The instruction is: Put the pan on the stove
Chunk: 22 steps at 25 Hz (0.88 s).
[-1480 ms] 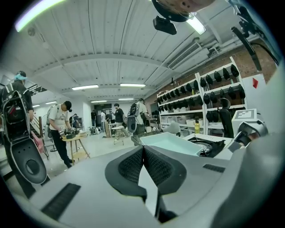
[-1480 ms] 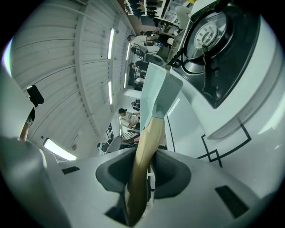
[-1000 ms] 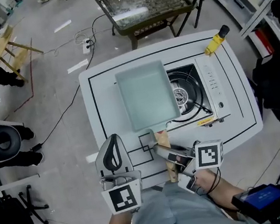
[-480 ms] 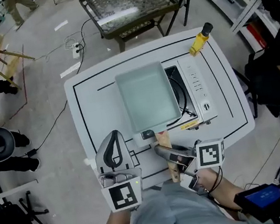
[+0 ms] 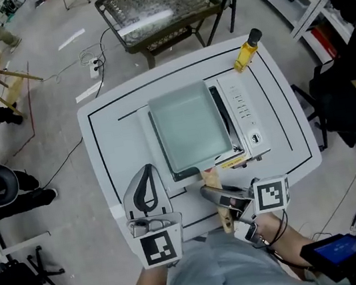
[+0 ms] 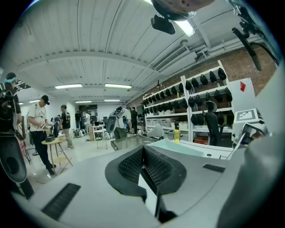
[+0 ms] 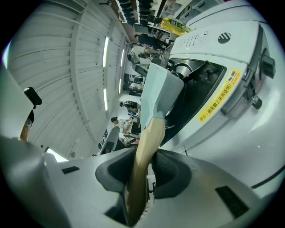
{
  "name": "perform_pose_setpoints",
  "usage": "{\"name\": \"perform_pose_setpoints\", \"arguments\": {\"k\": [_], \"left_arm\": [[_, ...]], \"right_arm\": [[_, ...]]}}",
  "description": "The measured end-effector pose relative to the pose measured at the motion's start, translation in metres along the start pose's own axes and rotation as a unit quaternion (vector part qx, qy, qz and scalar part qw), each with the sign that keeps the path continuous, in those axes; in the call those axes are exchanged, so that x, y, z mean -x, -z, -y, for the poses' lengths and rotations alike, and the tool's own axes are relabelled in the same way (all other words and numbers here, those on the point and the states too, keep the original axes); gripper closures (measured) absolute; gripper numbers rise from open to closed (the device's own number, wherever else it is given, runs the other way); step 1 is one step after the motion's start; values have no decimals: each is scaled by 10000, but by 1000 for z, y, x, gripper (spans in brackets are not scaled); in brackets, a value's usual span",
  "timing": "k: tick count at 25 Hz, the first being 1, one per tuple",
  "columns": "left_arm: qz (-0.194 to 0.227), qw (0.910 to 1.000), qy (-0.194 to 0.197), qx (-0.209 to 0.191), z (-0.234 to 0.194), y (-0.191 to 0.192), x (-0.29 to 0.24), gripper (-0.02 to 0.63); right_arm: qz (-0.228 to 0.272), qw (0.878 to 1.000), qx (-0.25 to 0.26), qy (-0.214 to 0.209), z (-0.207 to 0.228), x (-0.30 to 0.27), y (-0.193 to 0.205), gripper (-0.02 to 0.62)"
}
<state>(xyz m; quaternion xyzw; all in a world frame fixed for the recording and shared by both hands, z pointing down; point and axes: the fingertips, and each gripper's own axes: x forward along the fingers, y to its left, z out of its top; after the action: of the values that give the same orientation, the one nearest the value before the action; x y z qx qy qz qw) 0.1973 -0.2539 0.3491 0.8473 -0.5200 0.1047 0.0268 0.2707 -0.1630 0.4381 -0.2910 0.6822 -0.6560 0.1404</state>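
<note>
Pan: the flat, pale green pan [image 5: 189, 130] is right over the stove [image 5: 247, 120] in the middle of the frame. It hides most of the burner.
Handle: the wooden handle [image 5: 211, 181] points to the bottom of the frame.
Right tongs: the right tongs [image 5: 215, 196] squeeze the handle and hold the pan.
Left tongs: the left tongs [image 5: 145, 181], at lower left, are pressed together with nothing in them, over the white tabletop [image 5: 113, 136].
Bottle: a yellow bottle [image 5: 247, 49] stands near the upper right corner of the tabletop, well apart from the pan.
Done: the pan looks lined up with the stove.
Left to do: I cannot tell if the pan rests on the stove. If not, it must go down. Then the right tongs can let go.
</note>
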Motion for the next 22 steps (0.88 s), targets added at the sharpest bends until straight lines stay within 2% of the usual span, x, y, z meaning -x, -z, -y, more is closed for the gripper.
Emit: {"name": "perform_pose_setpoints", "arguments": {"k": [6,18,22], "left_arm": [[1,10000,-19,0,3,-4,-2,588],[3,10000,-26,46,-4,-8,-4,588],[-22,10000,-27,22,-3,-9,-4,588]], "right_arm": [[38,9997,-240,-84,-7,3,-7,466],[-52,9996,-263,98,-7,0,-9,466],[-10,9995,-305,-75,-9,0,-10,465]]}}
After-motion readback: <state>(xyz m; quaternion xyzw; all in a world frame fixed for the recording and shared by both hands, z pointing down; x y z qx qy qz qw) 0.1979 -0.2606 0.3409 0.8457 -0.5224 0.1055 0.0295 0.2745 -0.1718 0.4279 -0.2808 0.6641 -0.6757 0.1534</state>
